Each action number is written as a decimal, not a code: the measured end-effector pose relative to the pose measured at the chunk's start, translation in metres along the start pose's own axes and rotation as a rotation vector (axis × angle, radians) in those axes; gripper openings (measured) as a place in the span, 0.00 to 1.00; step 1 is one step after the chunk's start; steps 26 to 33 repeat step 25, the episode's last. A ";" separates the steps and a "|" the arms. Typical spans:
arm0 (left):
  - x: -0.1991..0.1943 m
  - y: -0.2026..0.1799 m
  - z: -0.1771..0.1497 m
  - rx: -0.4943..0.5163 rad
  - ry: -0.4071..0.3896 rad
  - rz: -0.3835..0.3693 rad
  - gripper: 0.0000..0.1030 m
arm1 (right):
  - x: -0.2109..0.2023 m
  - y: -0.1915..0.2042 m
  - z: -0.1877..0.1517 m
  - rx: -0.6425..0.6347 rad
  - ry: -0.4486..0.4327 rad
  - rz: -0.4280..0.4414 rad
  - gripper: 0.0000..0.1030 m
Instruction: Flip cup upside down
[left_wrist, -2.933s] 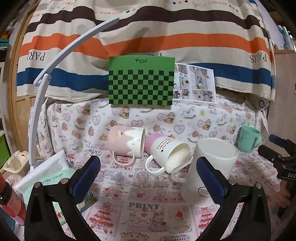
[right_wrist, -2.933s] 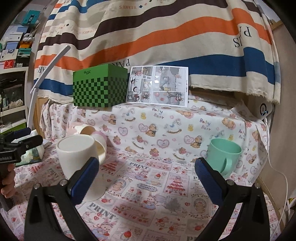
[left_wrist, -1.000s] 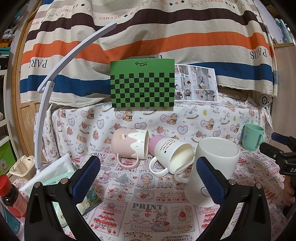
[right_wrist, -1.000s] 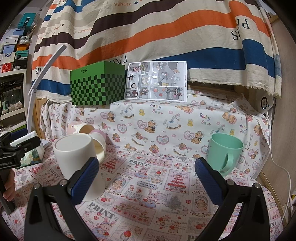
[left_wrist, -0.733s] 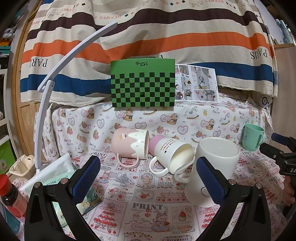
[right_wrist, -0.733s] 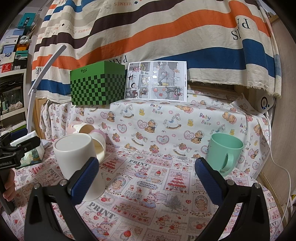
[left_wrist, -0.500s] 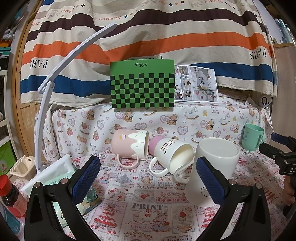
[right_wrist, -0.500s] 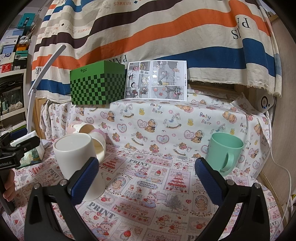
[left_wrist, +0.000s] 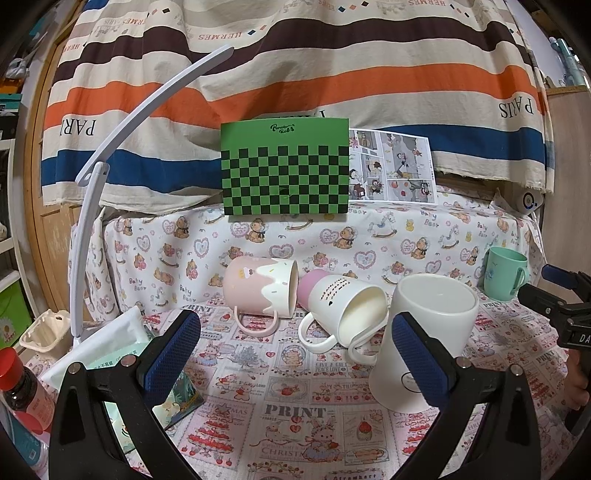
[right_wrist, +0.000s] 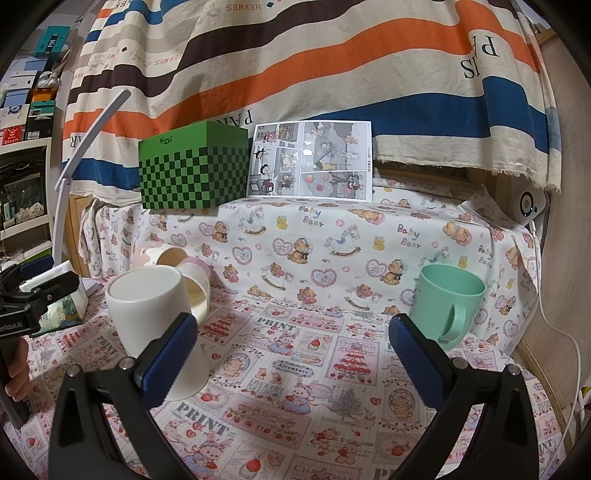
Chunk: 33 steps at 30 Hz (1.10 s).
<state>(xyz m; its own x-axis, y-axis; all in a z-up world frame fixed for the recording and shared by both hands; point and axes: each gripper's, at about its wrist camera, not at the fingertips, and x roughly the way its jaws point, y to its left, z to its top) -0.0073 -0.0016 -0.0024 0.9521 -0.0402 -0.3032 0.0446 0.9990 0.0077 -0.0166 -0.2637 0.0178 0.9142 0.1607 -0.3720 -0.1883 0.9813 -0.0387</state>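
Observation:
A tall white cup (left_wrist: 428, 339) stands upright, mouth up, on the printed tablecloth; it also shows in the right wrist view (right_wrist: 155, 317). A mint green mug (right_wrist: 445, 306) stands upright at the right, small in the left wrist view (left_wrist: 504, 273). A pink mug (left_wrist: 258, 291) and a white-and-pink mug (left_wrist: 343, 312) lie on their sides. My left gripper (left_wrist: 295, 350) is open and empty, its right finger in front of the white cup. My right gripper (right_wrist: 291, 350) is open and empty between the white cup and the green mug.
A green checkered box (left_wrist: 284, 171) and a comic sheet (right_wrist: 310, 162) stand on the raised shelf behind. A white lamp arm (left_wrist: 96, 206), a tissue pack (left_wrist: 107, 350), a red-capped bottle (left_wrist: 22, 391) and a small beige holder (left_wrist: 40, 332) sit at the left.
Both views have lifted slightly since the earliest frames; over the last second nothing has visibly moved. Both grippers stay open.

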 end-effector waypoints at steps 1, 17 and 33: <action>0.000 0.000 0.000 -0.001 0.001 0.000 1.00 | 0.000 0.000 0.000 0.000 0.000 0.000 1.00; 0.000 0.000 0.000 0.002 -0.001 -0.006 1.00 | 0.000 0.000 0.000 0.000 0.001 0.000 1.00; 0.003 -0.002 -0.001 0.004 0.009 -0.023 1.00 | 0.000 -0.002 0.000 -0.002 -0.001 -0.004 1.00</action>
